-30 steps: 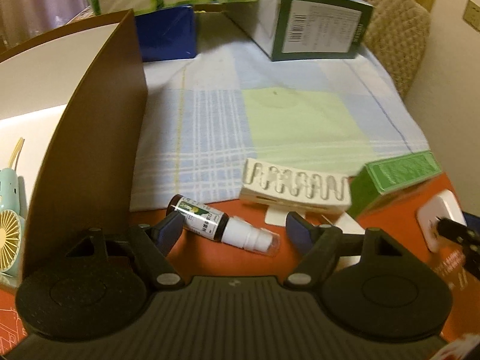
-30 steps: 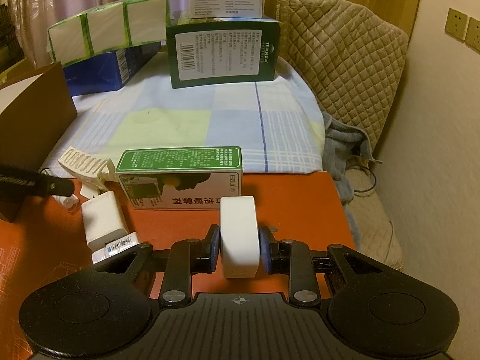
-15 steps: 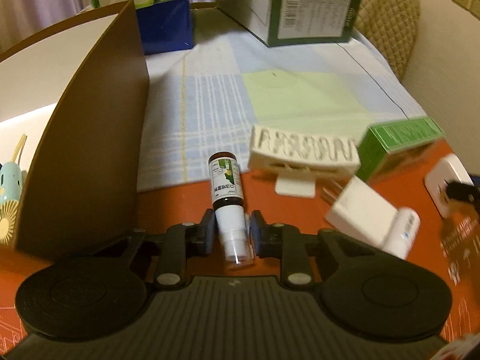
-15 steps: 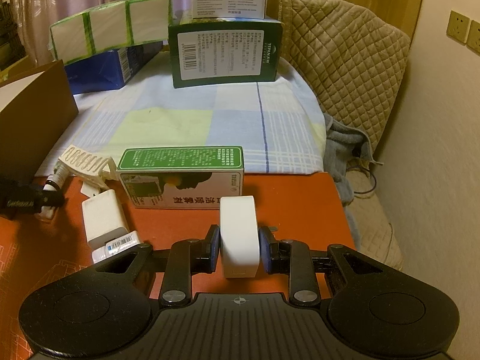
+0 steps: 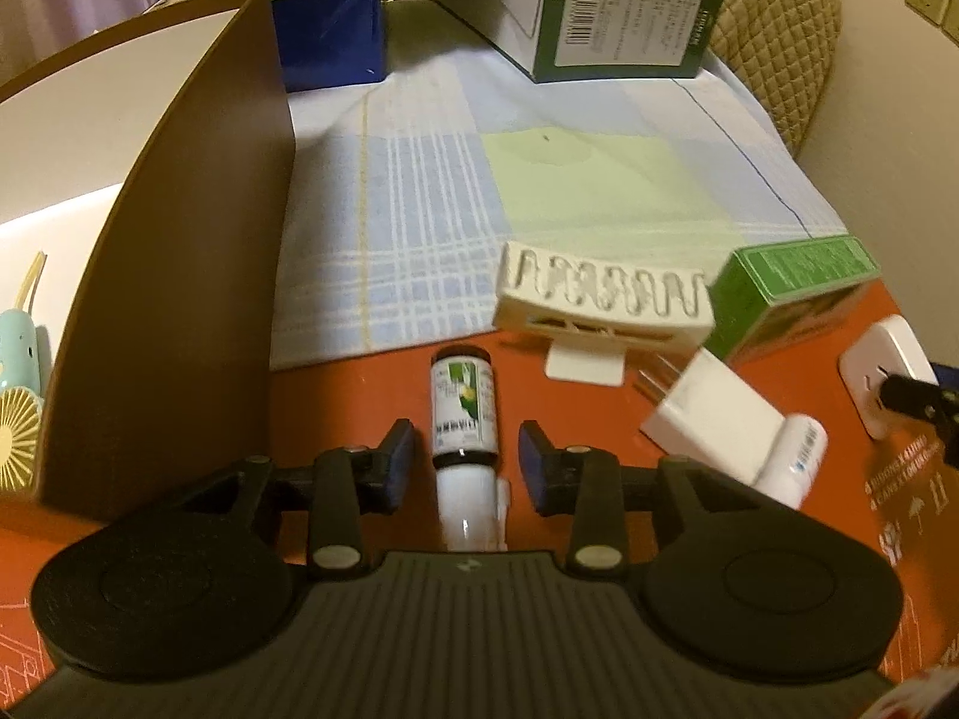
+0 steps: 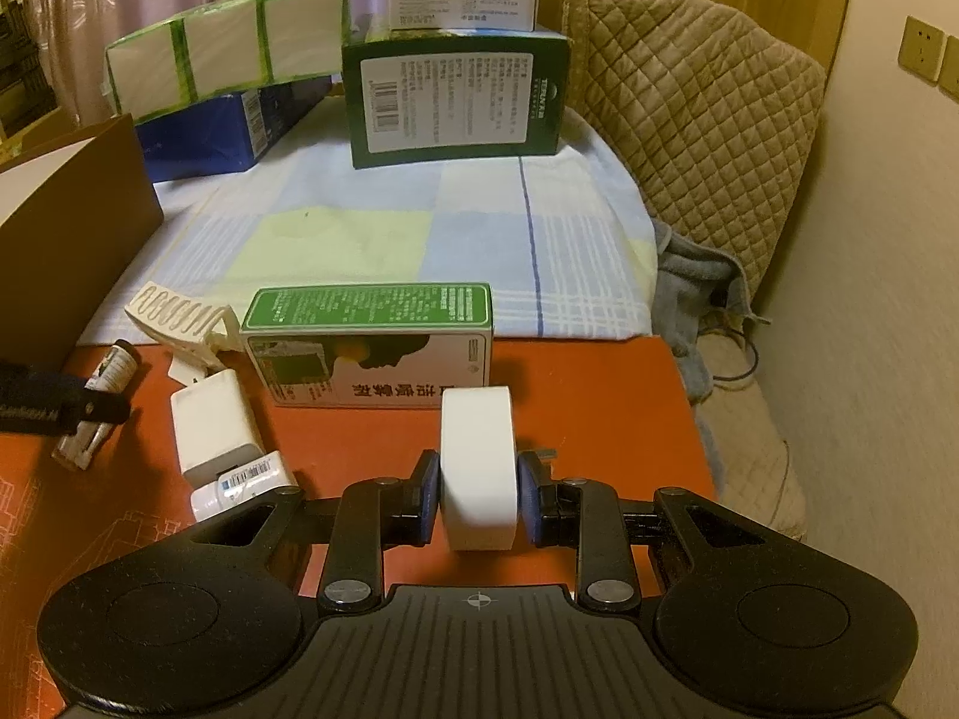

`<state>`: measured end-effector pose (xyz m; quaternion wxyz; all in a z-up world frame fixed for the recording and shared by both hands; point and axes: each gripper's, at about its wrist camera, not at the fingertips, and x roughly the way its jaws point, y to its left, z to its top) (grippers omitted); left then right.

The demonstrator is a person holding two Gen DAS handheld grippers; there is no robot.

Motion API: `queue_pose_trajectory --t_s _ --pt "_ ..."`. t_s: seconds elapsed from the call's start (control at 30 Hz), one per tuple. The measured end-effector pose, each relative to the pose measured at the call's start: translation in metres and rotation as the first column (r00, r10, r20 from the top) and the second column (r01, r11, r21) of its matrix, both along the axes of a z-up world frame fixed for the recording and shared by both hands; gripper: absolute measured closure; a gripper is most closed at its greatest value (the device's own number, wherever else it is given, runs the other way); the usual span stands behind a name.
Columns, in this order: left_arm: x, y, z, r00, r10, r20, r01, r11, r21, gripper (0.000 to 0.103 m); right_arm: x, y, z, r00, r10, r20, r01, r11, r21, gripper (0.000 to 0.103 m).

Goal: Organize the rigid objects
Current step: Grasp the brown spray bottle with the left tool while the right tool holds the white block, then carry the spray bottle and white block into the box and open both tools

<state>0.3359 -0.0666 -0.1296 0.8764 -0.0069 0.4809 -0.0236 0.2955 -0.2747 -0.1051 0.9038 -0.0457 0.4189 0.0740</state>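
A small brown spray bottle (image 5: 463,401) with a white cap lies on the orange board (image 5: 359,395), lengthwise between the fingers of my left gripper (image 5: 466,467). Its jaws are opening, and a gap shows on each side of the bottle. The right wrist view shows the same bottle (image 6: 114,368) at far left, partly behind the left finger (image 6: 60,404). My right gripper (image 6: 478,479) is shut on a white plug block (image 6: 478,455), held just above the board. A white charger (image 5: 707,419), a white ribbed clip (image 5: 605,293) and a green carton (image 6: 371,341) lie between the two grippers.
A tall brown box wall (image 5: 174,275) stands at the left with a mint hand fan (image 5: 18,419) behind it. A checked cloth (image 6: 371,227) covers the far table, with a large green box (image 6: 455,102) and a blue box (image 6: 210,132). A quilted chair (image 6: 689,120) stands at the right.
The left gripper closed on the spray bottle, which turned from lying crosswise to pointing along the fingers. The jaws have since parted from it. The right gripper and its white block stayed put.
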Motion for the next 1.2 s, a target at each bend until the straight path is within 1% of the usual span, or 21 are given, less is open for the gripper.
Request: queue_pose_trajectory --t_s 0.07,0.13,0.3,0.57,0.77,1.0,1.2 --pt "0.002 -0.002 -0.001 1.0 -0.005 0.005 0.005 1.0 0.011 0.072 0.0 0.0 0.0 1.0 -0.002 0.001 0.002 1.0 0.002 0.079" --pt "0.003 -0.002 -0.002 1.0 -0.01 0.013 0.01 1.0 0.017 0.084 0.0 0.0 0.0 1.0 -0.006 0.002 0.006 1.0 0.004 0.079" --pt "0.0 -0.002 -0.002 1.0 -0.026 0.017 0.026 0.999 0.031 0.084 0.0 0.002 0.002 1.0 0.004 0.006 -0.003 1.0 -0.006 0.079" --pt "-0.011 -0.003 0.0 0.999 -0.035 0.005 0.035 0.999 0.023 0.084 0.0 0.003 0.002 1.0 0.009 -0.001 -0.009 1.0 -0.011 0.079" --pt "-0.024 -0.004 0.005 0.999 -0.051 -0.005 0.051 0.999 -0.004 0.084 -0.009 0.006 0.004 1.0 0.028 0.004 -0.028 0.999 -0.016 0.08" --pt "-0.048 -0.004 0.027 0.995 -0.087 0.039 0.089 0.995 -0.046 0.084 -0.028 0.009 0.018 0.999 0.034 0.016 -0.034 0.999 0.008 0.08" --pt "-0.073 0.005 0.051 0.992 -0.099 0.078 0.106 0.99 -0.094 0.084 -0.051 0.026 0.041 0.996 0.076 0.044 -0.077 0.996 0.037 0.08"
